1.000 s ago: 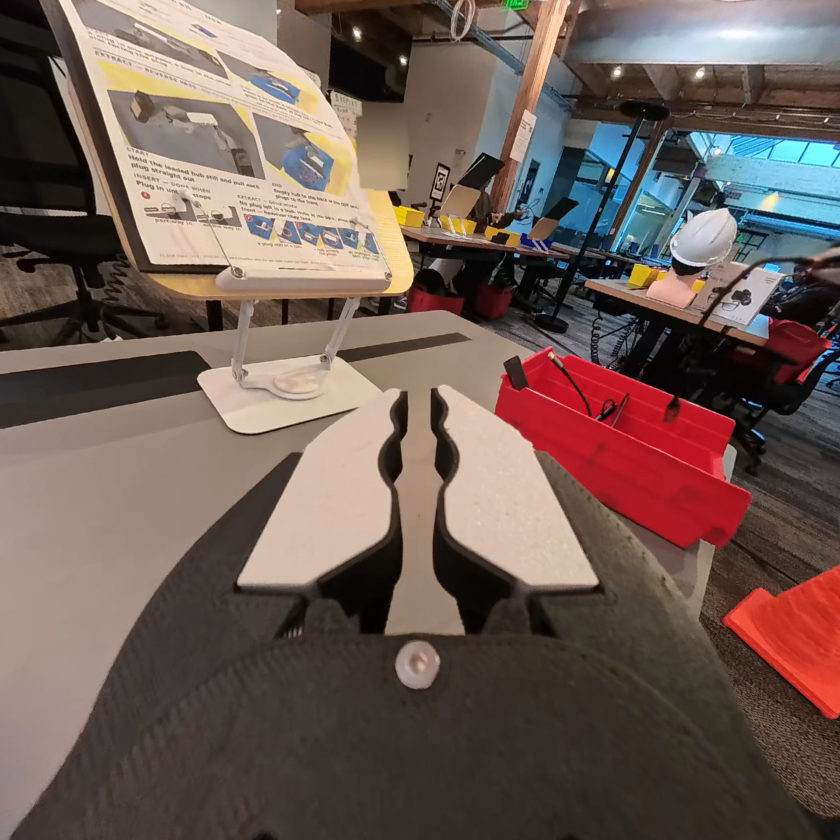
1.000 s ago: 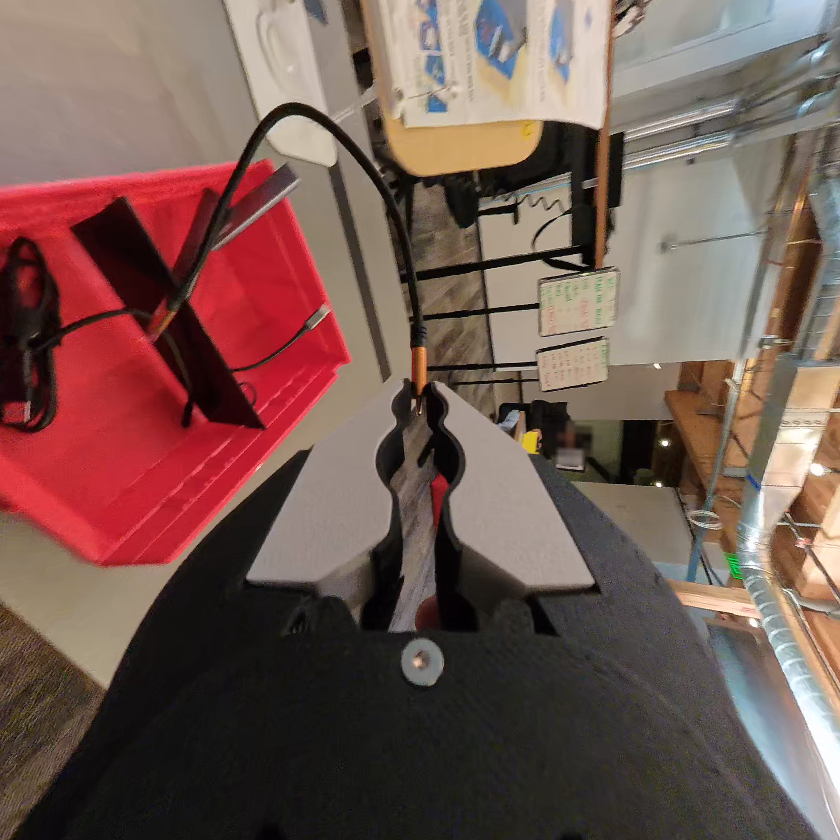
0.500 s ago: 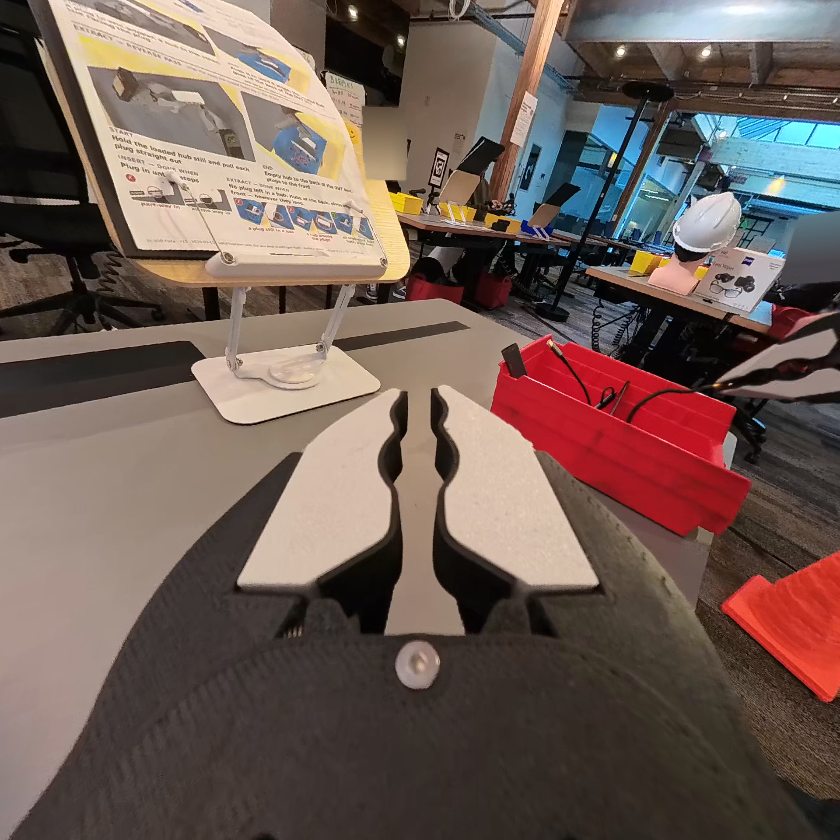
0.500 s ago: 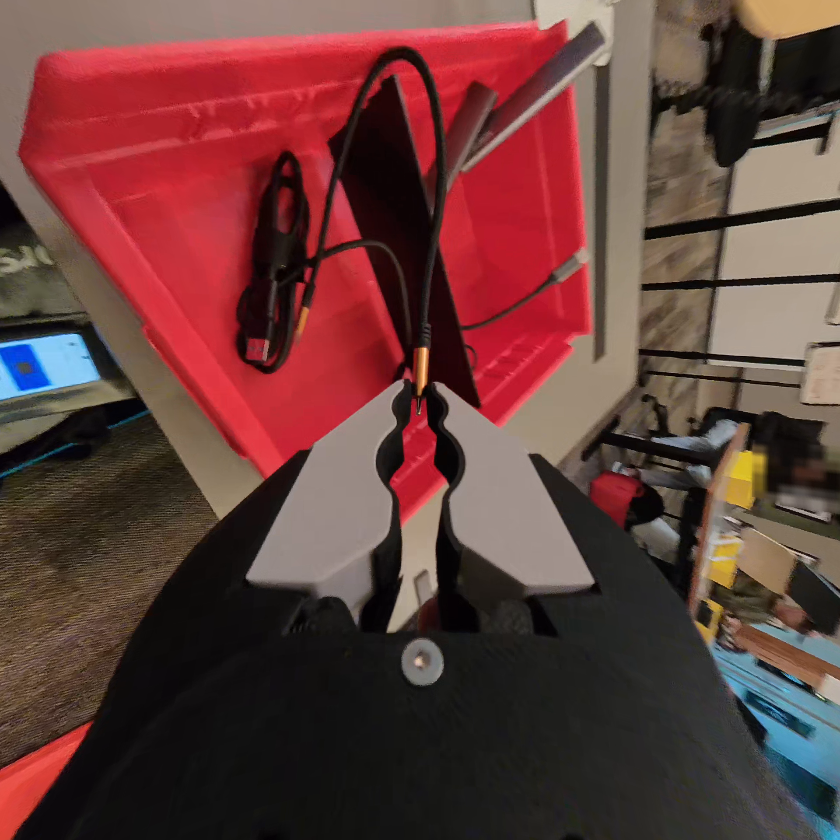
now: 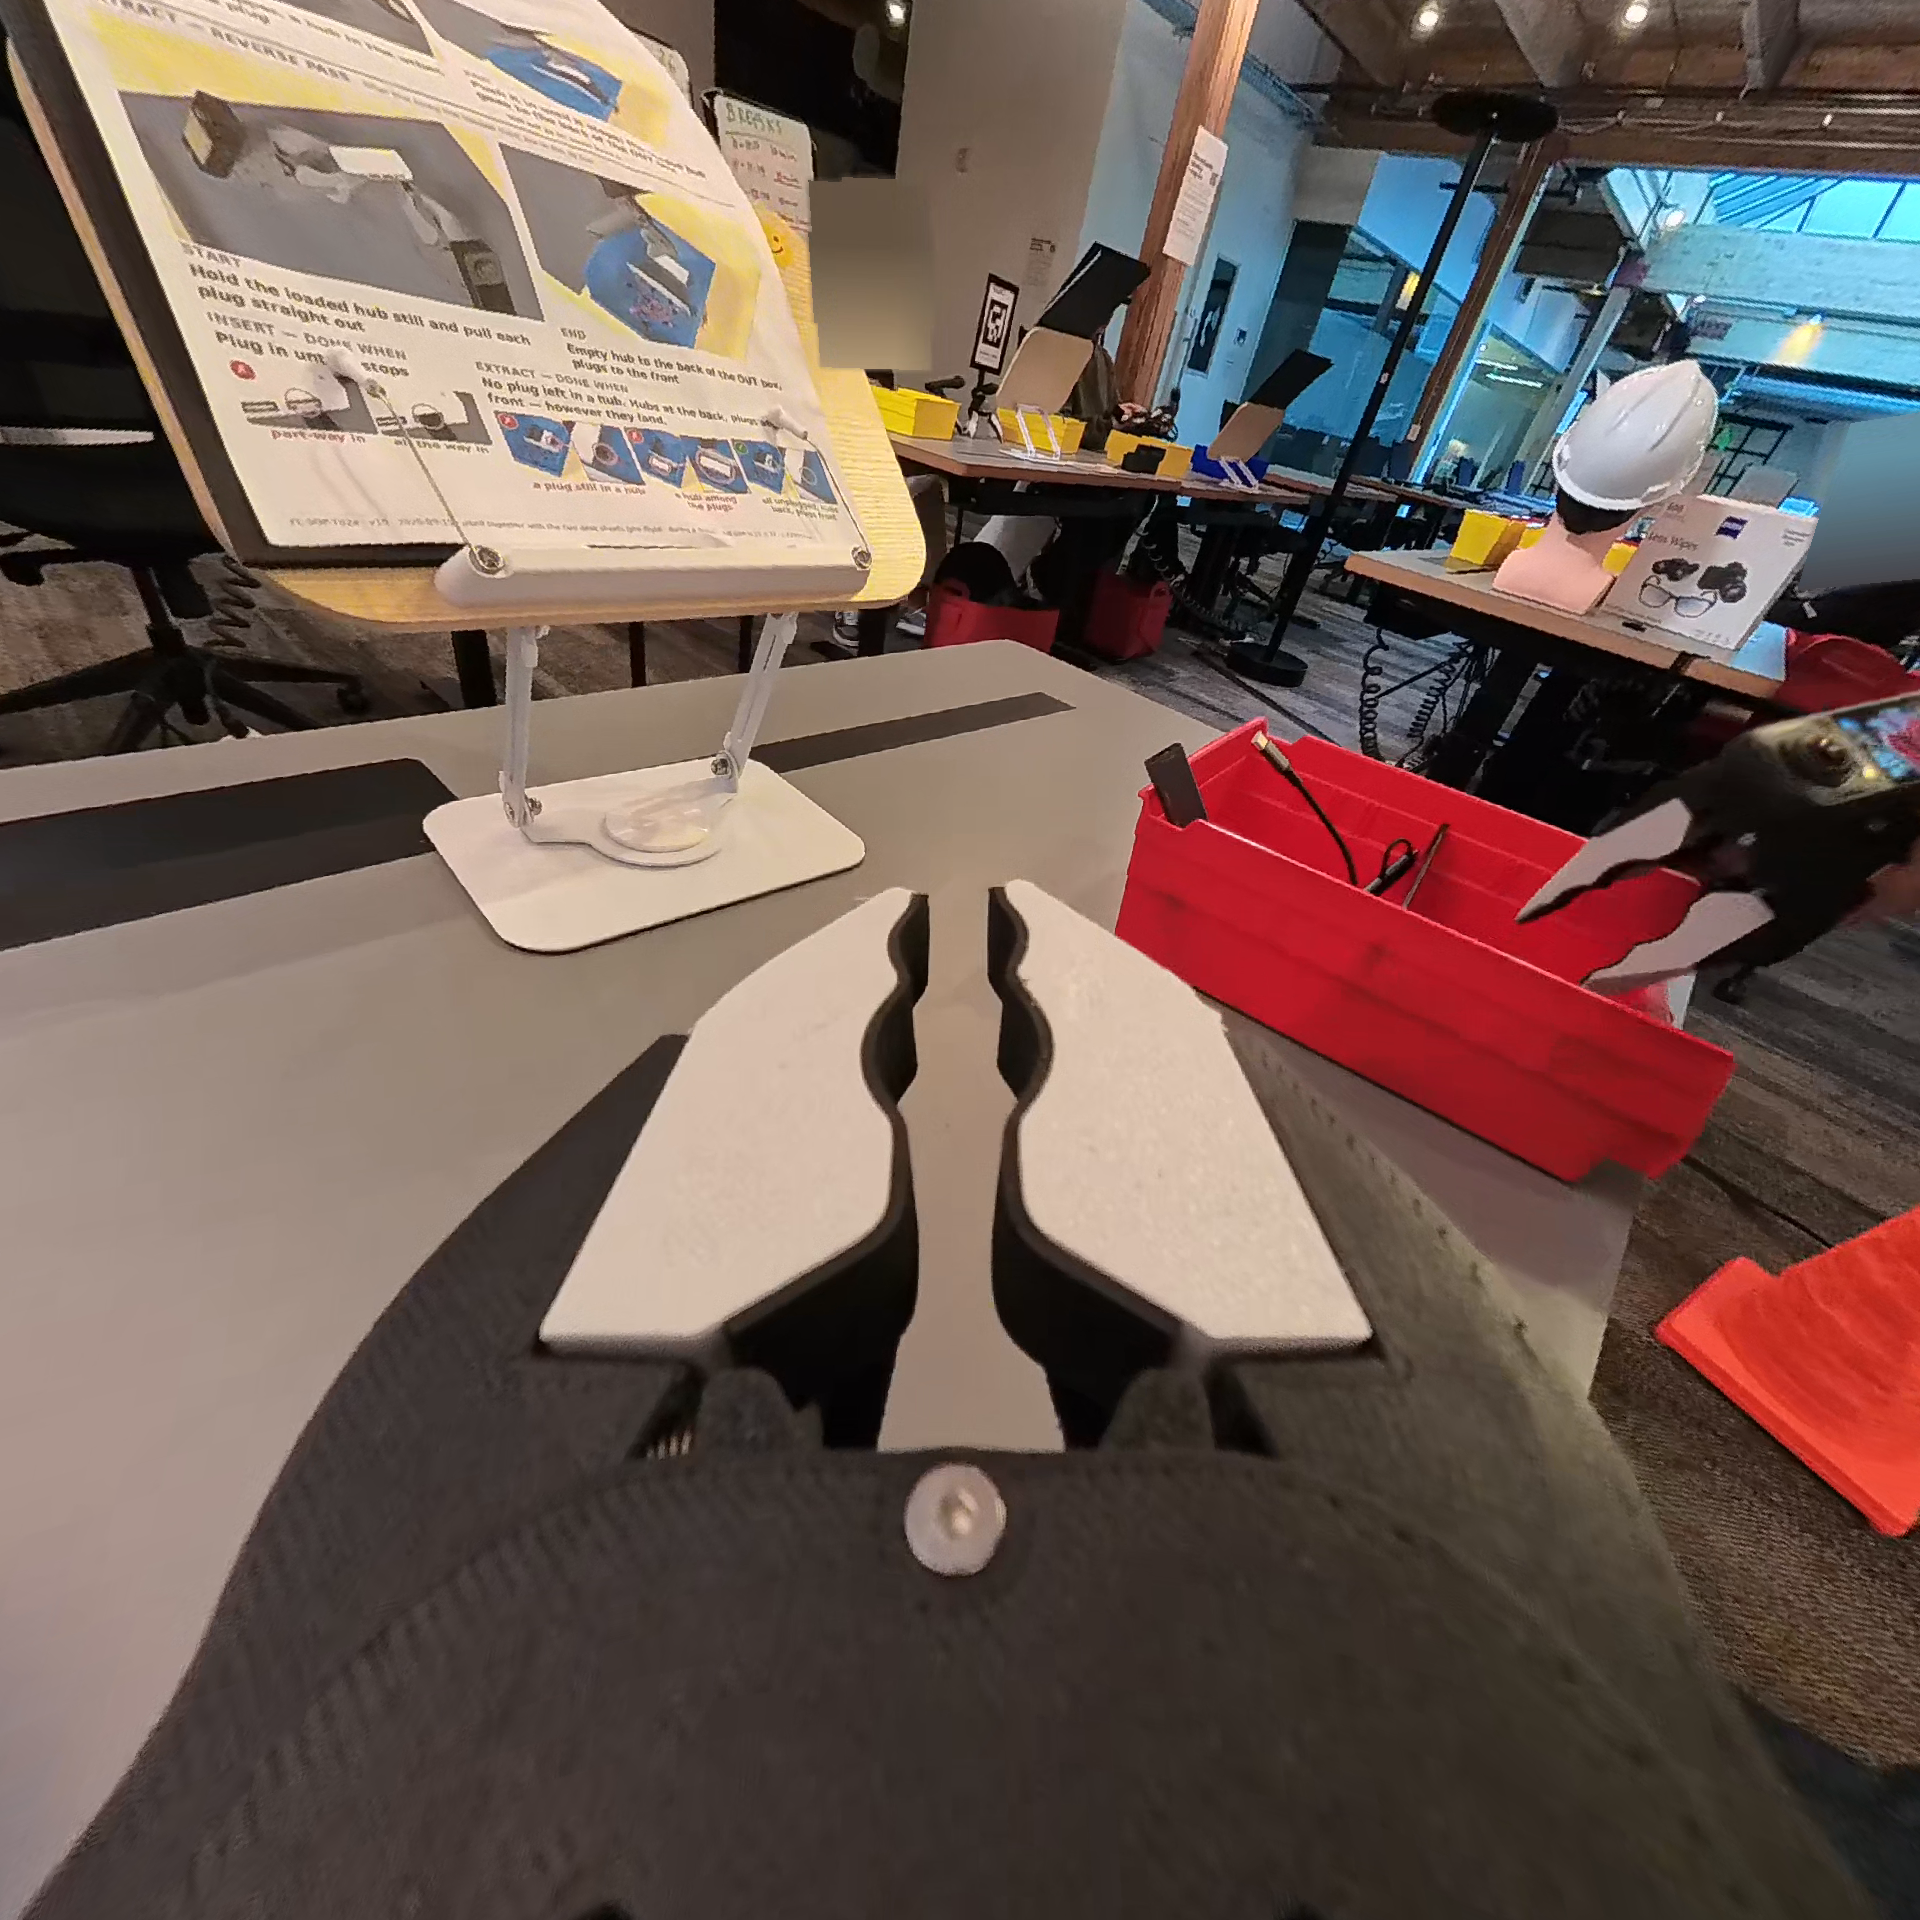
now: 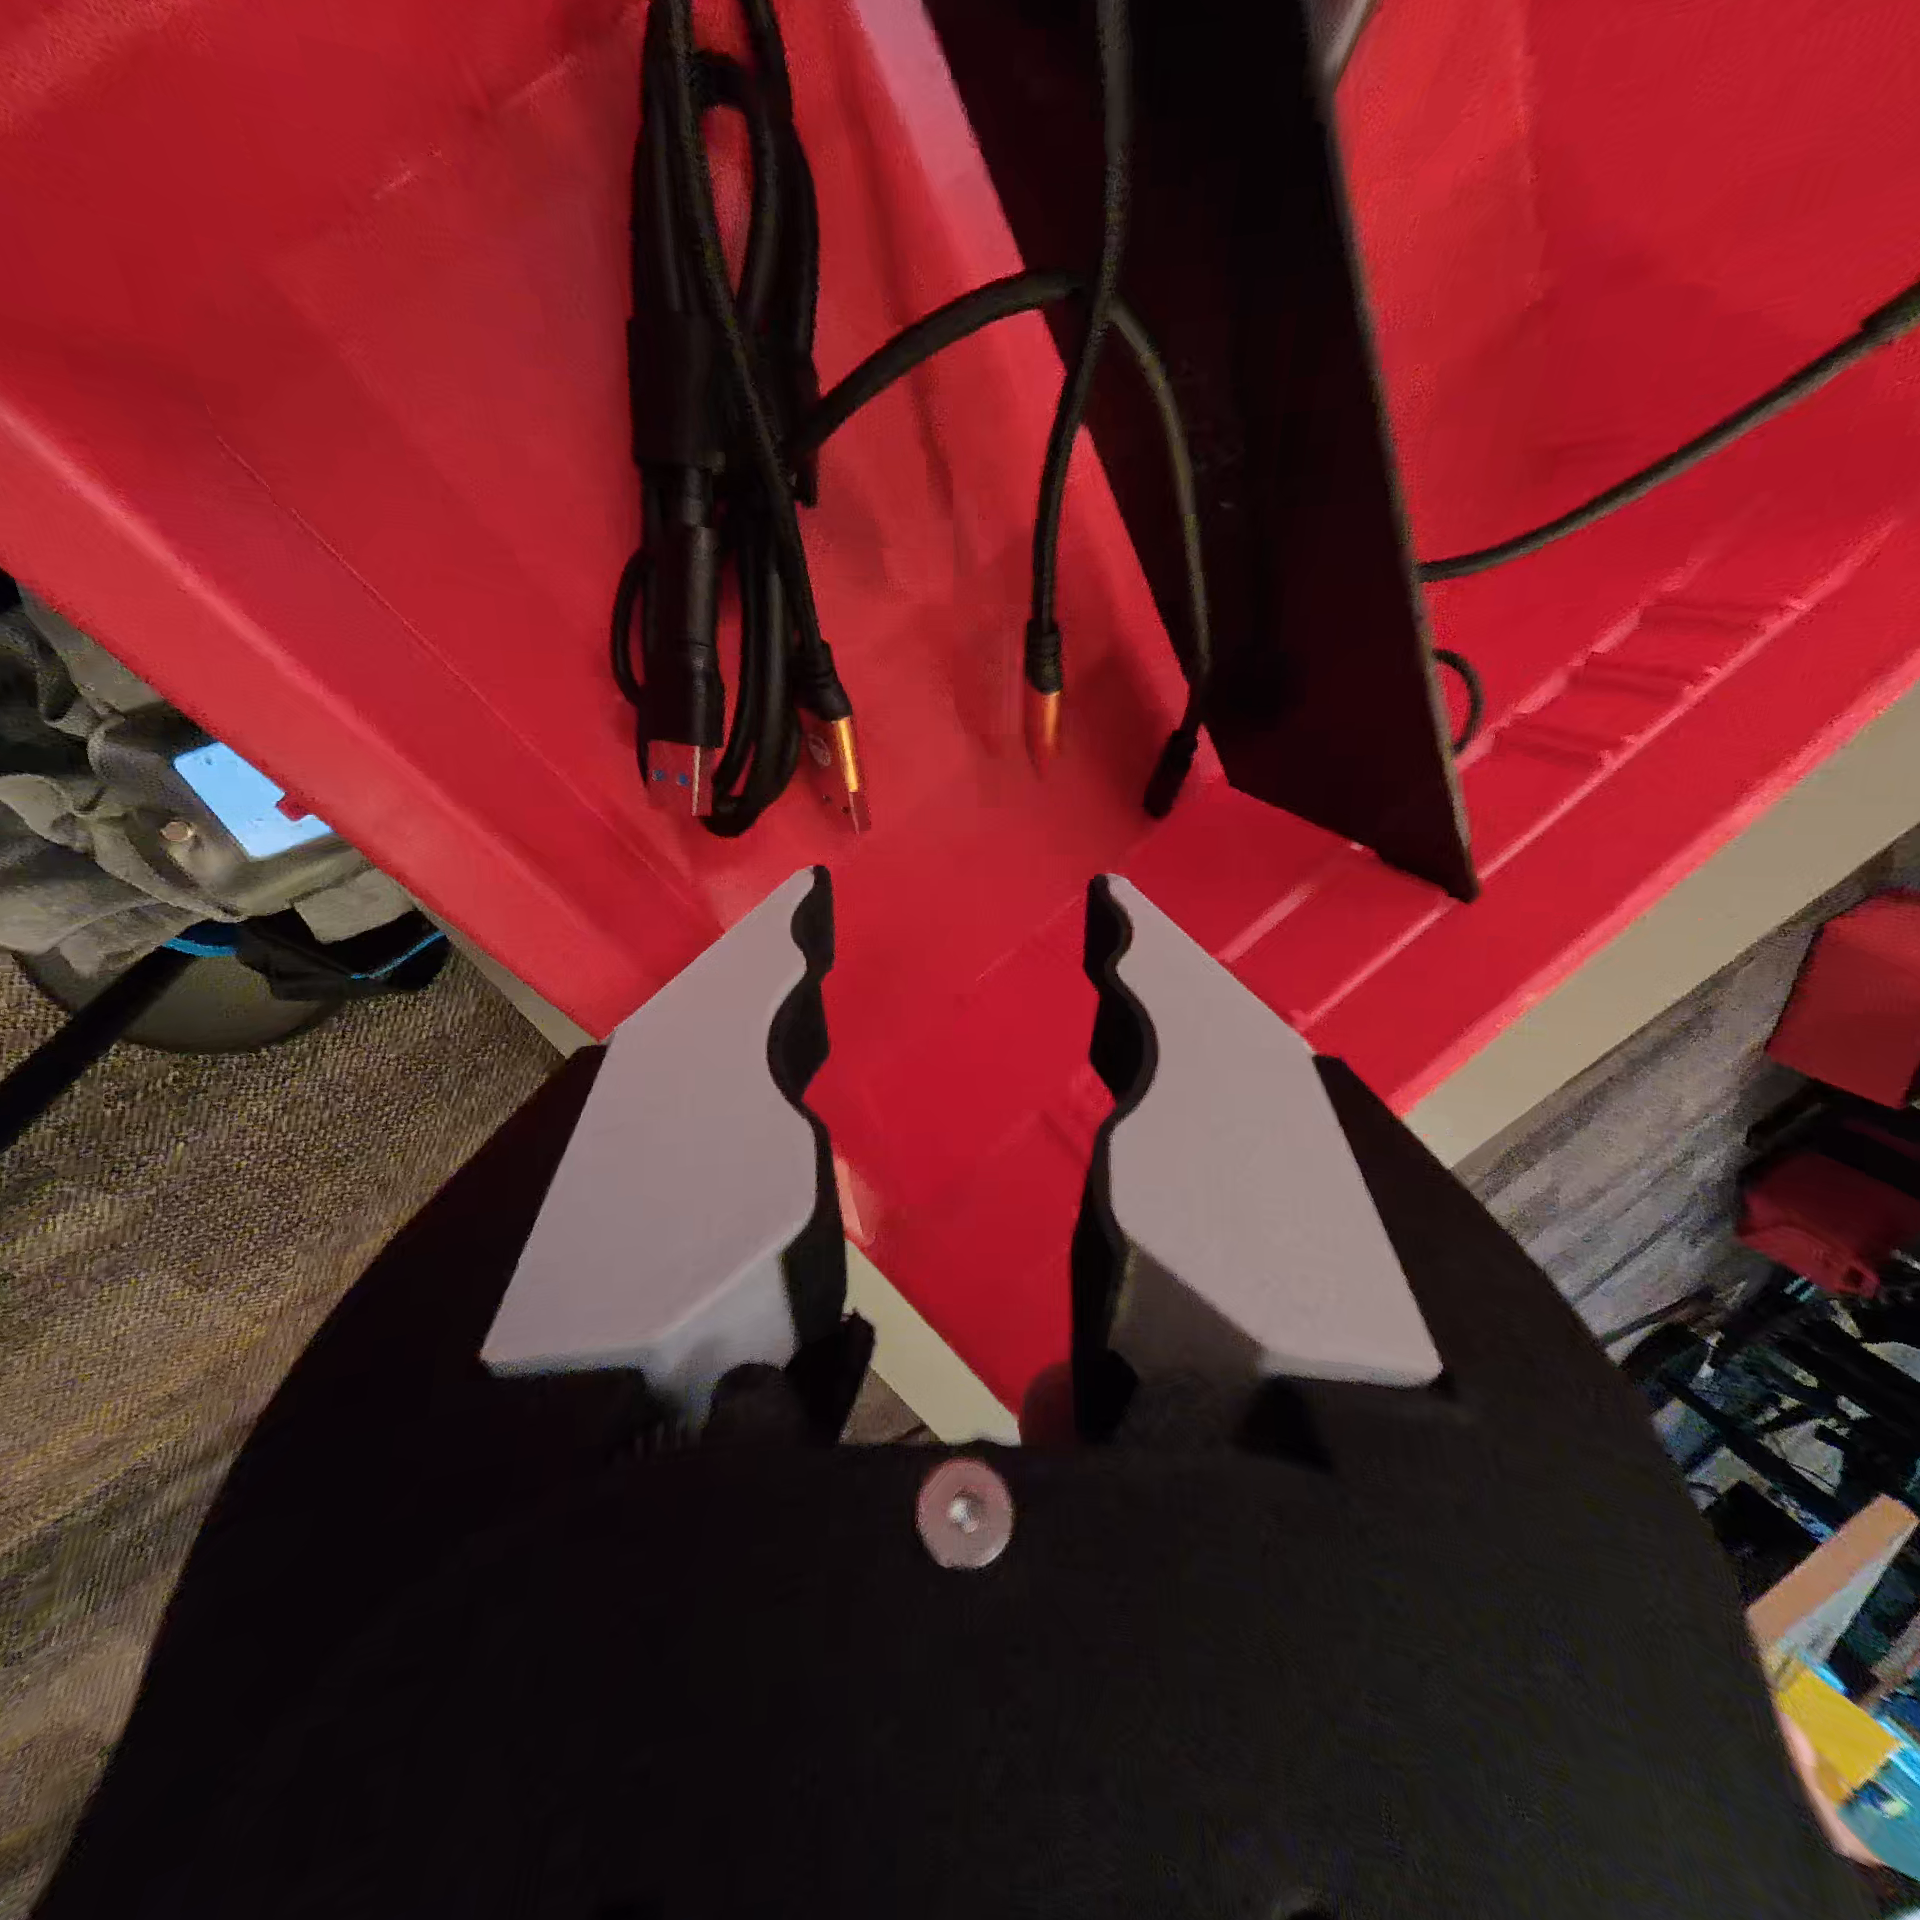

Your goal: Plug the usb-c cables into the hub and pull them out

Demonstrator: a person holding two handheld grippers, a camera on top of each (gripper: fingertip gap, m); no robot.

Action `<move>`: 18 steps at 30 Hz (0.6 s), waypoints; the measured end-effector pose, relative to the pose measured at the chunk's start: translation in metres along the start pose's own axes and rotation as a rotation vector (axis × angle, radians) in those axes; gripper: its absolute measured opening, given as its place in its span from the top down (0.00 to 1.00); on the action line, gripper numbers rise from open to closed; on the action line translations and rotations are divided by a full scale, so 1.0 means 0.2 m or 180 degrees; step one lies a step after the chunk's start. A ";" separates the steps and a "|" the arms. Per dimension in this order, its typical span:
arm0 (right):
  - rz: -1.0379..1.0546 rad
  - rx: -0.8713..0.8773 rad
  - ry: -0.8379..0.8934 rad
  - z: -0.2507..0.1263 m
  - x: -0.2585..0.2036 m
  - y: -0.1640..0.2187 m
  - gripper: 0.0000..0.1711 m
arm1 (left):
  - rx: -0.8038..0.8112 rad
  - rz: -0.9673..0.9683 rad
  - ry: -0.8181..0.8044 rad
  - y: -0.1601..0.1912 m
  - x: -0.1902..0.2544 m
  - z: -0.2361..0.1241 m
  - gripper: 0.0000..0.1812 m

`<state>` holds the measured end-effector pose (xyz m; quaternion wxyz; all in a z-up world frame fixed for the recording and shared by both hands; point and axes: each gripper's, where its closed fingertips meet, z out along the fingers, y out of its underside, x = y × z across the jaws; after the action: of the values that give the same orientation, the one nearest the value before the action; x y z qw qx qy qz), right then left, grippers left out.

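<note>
A red bin (image 5: 1403,997) stands at the grey table's right edge. My right gripper (image 6: 956,888) is open and empty, hanging over the bin's front part (image 6: 416,312); it also shows at the bin's right end in the left wrist view (image 5: 1558,935). Just ahead of its tips lies a black cable with an orange plug (image 6: 1044,717), free of the fingers. A coiled black cable bundle (image 6: 727,520) lies to its left, beside a black divider (image 6: 1299,416). A dark hub (image 5: 1174,784) sticks up at the bin's far corner. My left gripper (image 5: 956,904) is shut and empty above the table.
A white stand (image 5: 644,862) holding an instruction sheet (image 5: 468,312) is on the grey table (image 5: 260,1039) ahead of my left gripper. An orange piece (image 5: 1818,1382) lies on the carpet to the right. Other tables and a hard hat (image 5: 1631,436) are far behind. The left gripper's tips are roughly 50 centimetres from the right gripper's.
My right gripper swung down close to the bin, opened, and let go of the orange-plug cable, which now rests in the bin. My left gripper stayed shut and barely moved.
</note>
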<state>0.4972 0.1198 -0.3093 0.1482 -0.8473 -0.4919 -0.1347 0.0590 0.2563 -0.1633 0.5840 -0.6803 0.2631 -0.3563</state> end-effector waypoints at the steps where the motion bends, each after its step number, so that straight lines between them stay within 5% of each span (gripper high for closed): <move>1: 0.0045 0.0057 0.0010 -0.03 0.01 0.00 0.73 | -0.0001 0.0026 -0.0004 -0.01 0.00 0.00 0.94; 10: 0.0782 0.0674 0.0907 -0.35 0.25 0.04 0.74 | -0.0136 0.0743 -0.0190 -0.14 0.05 -0.07 0.87; 18: 0.1654 0.1034 0.1111 -0.34 0.30 0.21 0.64 | -0.0486 0.1455 -0.0937 -0.38 -0.15 -0.40 0.81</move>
<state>0.5578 0.1216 -0.2298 0.3923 -0.8737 -0.2422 -0.1553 -0.0274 0.2447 -0.0892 0.6282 -0.6897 0.3481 -0.0918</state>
